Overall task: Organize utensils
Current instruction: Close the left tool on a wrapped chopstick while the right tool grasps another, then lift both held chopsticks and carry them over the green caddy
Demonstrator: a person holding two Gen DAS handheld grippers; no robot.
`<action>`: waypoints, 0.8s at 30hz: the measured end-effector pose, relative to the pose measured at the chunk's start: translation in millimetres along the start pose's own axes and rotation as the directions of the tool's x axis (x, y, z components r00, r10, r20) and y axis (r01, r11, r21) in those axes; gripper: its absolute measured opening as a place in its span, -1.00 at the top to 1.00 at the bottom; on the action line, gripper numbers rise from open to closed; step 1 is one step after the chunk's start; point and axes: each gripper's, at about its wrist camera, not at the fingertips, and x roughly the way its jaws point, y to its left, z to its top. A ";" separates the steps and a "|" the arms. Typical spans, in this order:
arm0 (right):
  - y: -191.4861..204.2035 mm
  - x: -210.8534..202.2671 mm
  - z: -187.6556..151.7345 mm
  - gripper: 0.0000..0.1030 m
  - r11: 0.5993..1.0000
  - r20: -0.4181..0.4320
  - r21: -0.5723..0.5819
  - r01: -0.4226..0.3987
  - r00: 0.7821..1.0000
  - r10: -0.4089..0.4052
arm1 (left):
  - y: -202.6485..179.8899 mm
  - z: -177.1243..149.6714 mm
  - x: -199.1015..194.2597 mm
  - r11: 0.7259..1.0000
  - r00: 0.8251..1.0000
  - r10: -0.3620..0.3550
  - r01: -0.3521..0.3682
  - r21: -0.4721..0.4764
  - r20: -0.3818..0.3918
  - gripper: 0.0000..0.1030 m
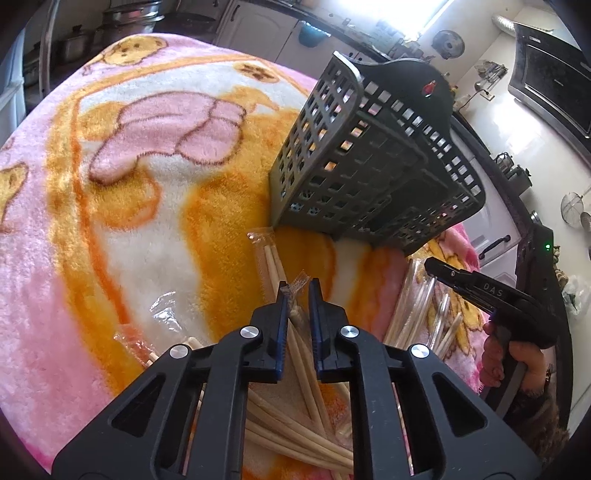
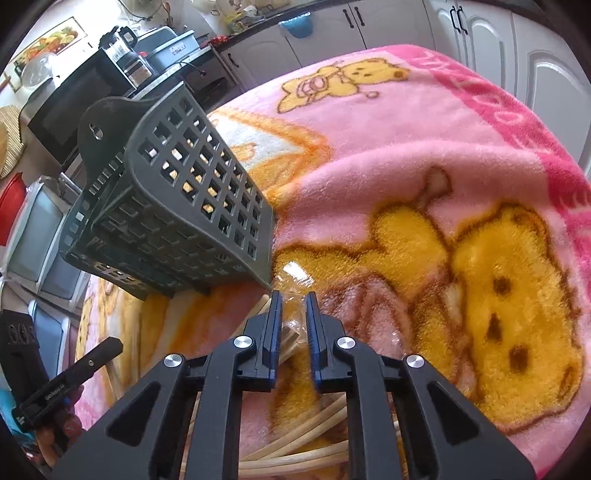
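Note:
A dark grey perforated utensil basket [image 1: 373, 155] stands on the pink and orange blanket; it also shows in the right wrist view [image 2: 173, 206]. Several wrapped wooden chopsticks [image 1: 295, 373] lie on the blanket in front of it and show in the right wrist view [image 2: 303, 435] too. My left gripper [image 1: 298, 291] hovers over the chopsticks, its jaws a small gap apart with a plastic wrapper end between the tips. My right gripper [image 2: 293, 299] hovers over a wrapped pair [image 2: 291, 332], jaws a small gap apart, not clamped.
The blanket [image 1: 129, 184] covers the whole table. Another bundle of wrapped chopsticks [image 1: 424, 317] lies under the right gripper's body [image 1: 491, 295]. The left gripper's body [image 2: 66, 384] is at lower left in the right view. Kitchen counters and cabinets [image 2: 388, 22] surround the table.

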 end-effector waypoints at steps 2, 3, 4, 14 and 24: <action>-0.5 -3.2 1.0 0.81 1.000 0.009 -0.008 0.002 1.000 -0.002 | -1.3 1.8 -4.3 1.000 1.000 -0.005 0.005 0.005 0.011 0.88; -1.8 -5.3 1.1 0.81 1.000 0.015 -0.010 0.005 1.000 -0.005 | -2.3 3.0 -7.1 1.000 1.000 -0.010 0.010 0.008 0.019 0.88; -3.1 -7.5 1.3 0.81 1.000 0.019 -0.010 0.004 1.000 -0.003 | -3.2 4.2 -9.3 1.000 1.000 -0.012 0.012 0.011 0.025 0.89; 2.3 -50.8 4.9 0.86 0.996 0.113 -0.071 -0.046 0.992 0.054 | -23.3 16.5 -34.1 0.997 0.994 -0.049 0.043 0.061 0.094 0.91; 42.5 -118.6 10.0 0.88 0.970 0.251 -0.232 -0.070 0.960 0.129 | -49.3 37.2 -70.9 0.989 0.976 -0.103 0.080 0.125 0.191 0.94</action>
